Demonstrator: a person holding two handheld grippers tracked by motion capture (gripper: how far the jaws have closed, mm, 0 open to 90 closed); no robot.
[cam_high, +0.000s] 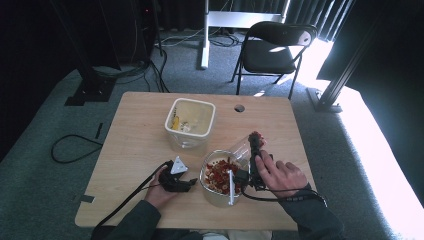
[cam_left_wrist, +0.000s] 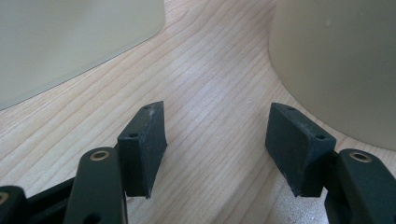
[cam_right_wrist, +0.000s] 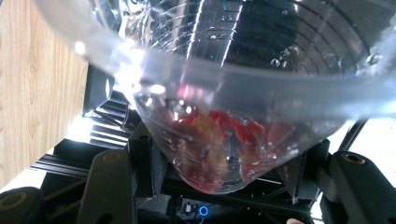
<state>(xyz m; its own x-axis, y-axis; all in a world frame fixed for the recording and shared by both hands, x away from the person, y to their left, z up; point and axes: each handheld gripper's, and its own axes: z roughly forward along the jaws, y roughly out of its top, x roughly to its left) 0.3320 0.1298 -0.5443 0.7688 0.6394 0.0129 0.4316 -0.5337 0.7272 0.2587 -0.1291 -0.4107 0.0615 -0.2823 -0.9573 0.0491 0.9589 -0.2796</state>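
- The light wooden table (cam_high: 135, 145) has a round cable hole (cam_high: 239, 108) near its far edge, at about 1 o'clock from the centre.
- Grey carpet lies around it; a black folding chair (cam_high: 274, 50) stands at 1 o'clock beyond the table, and bright sunlight falls across the floor at 3 o'clock.
- The right gripper (cam_high: 256, 145) clamps a clear plastic cup (cam_right_wrist: 219, 116), tipped over the glass bowl (cam_high: 209, 192) of red and pale pieces at 5 o'clock.
- The left gripper (cam_left_wrist: 215, 140) rests at 7 o'clock, jaws parted on nothing, just beside the bowl.
- A square white container (cam_high: 190, 118) sits near the centre, at 12 o'clock from the bowl.
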